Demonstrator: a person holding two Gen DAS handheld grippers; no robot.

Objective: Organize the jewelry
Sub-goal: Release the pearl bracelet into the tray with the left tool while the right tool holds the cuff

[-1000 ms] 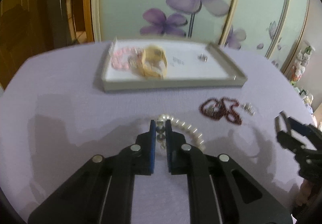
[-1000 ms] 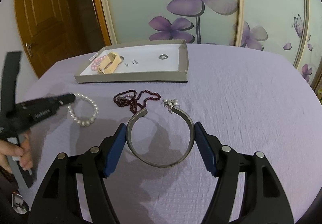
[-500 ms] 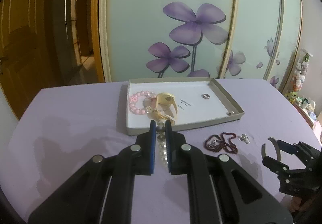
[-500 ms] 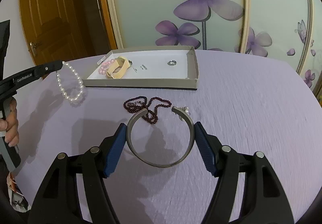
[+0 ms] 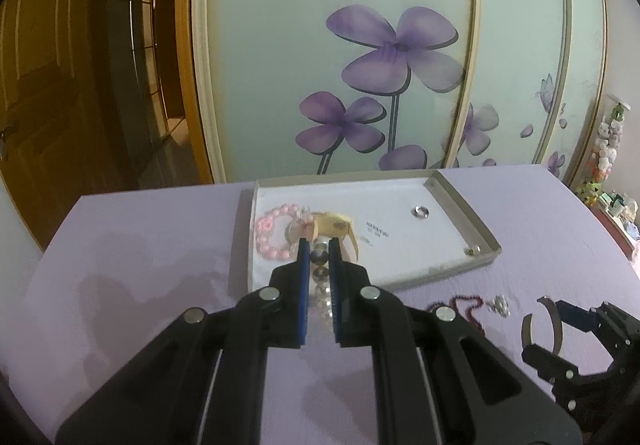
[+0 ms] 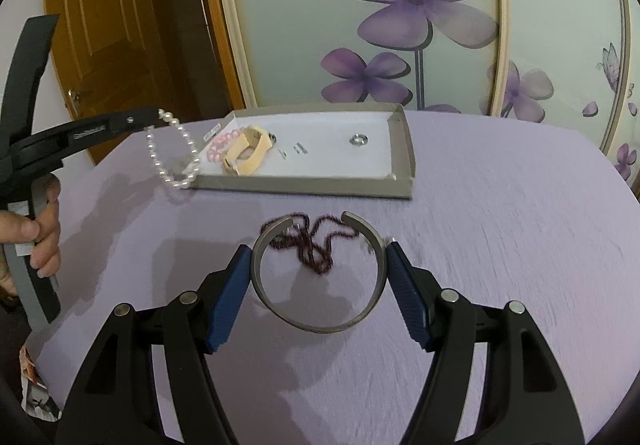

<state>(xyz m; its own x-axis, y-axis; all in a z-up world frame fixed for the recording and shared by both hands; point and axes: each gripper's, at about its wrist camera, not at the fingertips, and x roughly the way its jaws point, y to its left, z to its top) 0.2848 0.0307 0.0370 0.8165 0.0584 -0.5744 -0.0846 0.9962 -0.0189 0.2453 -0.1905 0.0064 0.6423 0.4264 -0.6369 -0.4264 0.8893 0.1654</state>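
My left gripper (image 5: 319,247) is shut on a white pearl bracelet (image 5: 320,281), which hangs from it above the table next to the front left corner of the grey jewelry tray (image 5: 484,237); it also shows in the right wrist view (image 6: 172,157). My right gripper (image 6: 320,245) is shut on an open silver cuff bangle (image 6: 316,321), held over a dark red bead necklace (image 6: 316,245) on the purple tablecloth. The tray (image 6: 404,165) holds a pink bead bracelet (image 5: 272,237), a beige band (image 5: 334,225) and a small ring (image 5: 421,211).
Small silver earrings (image 5: 498,304) lie right of the red necklace (image 5: 460,305). Small silver studs (image 6: 298,149) lie in the tray. Sliding doors with purple flowers (image 5: 392,57) stand behind the table. A wooden door (image 6: 108,25) is at the left.
My left gripper lifted the pearl bracelet off the table and carried it toward the tray's left front corner. My right gripper moved forward with the bangle, over the red necklace.
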